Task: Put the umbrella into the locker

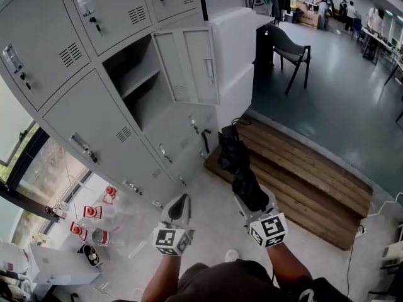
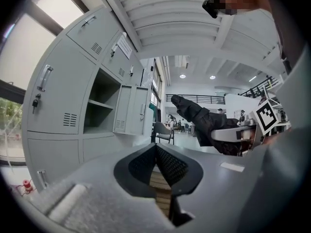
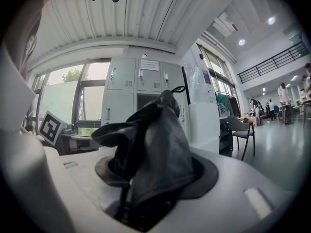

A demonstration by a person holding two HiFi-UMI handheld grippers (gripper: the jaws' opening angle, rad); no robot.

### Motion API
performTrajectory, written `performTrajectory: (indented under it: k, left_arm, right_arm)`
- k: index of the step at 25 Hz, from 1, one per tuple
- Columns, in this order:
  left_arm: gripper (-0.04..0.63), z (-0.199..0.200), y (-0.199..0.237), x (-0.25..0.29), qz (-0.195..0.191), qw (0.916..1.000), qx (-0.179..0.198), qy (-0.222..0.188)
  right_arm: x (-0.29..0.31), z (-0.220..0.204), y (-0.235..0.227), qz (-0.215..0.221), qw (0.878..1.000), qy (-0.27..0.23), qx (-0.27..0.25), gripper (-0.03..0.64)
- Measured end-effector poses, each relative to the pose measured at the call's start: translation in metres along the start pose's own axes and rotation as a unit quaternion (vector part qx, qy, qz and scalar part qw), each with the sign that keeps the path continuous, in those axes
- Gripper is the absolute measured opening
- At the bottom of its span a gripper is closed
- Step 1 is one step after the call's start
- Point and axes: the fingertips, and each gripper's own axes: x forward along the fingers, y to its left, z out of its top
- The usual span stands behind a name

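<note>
While the right gripper [image 1: 255,207] is clamped on the lower end of a folded black umbrella [image 1: 242,168], the left gripper [image 1: 179,206] is held just beside it at 9 o'clock, its jaws closed together on nothing. The umbrella points toward 12 o'clock, apart from the grey lockers [image 1: 94,115]. An open compartment [image 1: 135,87], split by a shelf, lies at 11 o'clock. Its door [image 1: 189,65] is swung wide to the 3 o'clock side, above the umbrella's tip in the head view. A wooden platform [image 1: 302,168] crosses the floor at 2 o'clock, and a dark chair [image 1: 286,49] stands beyond it at 1 o'clock. The umbrella's gripped end is buried in the jaws and the compartment's depths are in shadow. Red items [image 1: 93,212] at 8 o'clock are too small to identify.
</note>
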Motion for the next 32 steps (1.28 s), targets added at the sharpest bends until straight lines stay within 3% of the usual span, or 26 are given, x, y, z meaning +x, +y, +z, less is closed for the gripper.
performTrajectory:
  k: [3, 11, 19, 32]
  left_arm:
    - [0.005, 0.0, 0.01, 0.003, 0.024, 0.9997, -0.007, 0.0]
    - [0.005, -0.012, 0.043, 0.021, 0.037, 0.9993, -0.005, 0.01]
    - [0.005, 0.012, 0.095, 0.046, 0.049, 0.9988, -0.002, -0.01]
    - [0.005, 0.013, 0.184, 0.096, 0.04, 0.9989, -0.02, -0.012]
  right_arm:
    - [0.01, -0.002, -0.007, 0.012, 1.0, 0.005, 0.006, 0.243]
    - [0.059, -0.013, -0.009, 0.028, 0.999, 0.012, 0.008, 0.243]
    - [0.117, -0.002, 0.004, 0.04, 0.999, 0.014, -0.003, 0.243]
    - [0.231, 0.006, 0.036, 0.068, 0.997, 0.034, 0.001, 0.244]
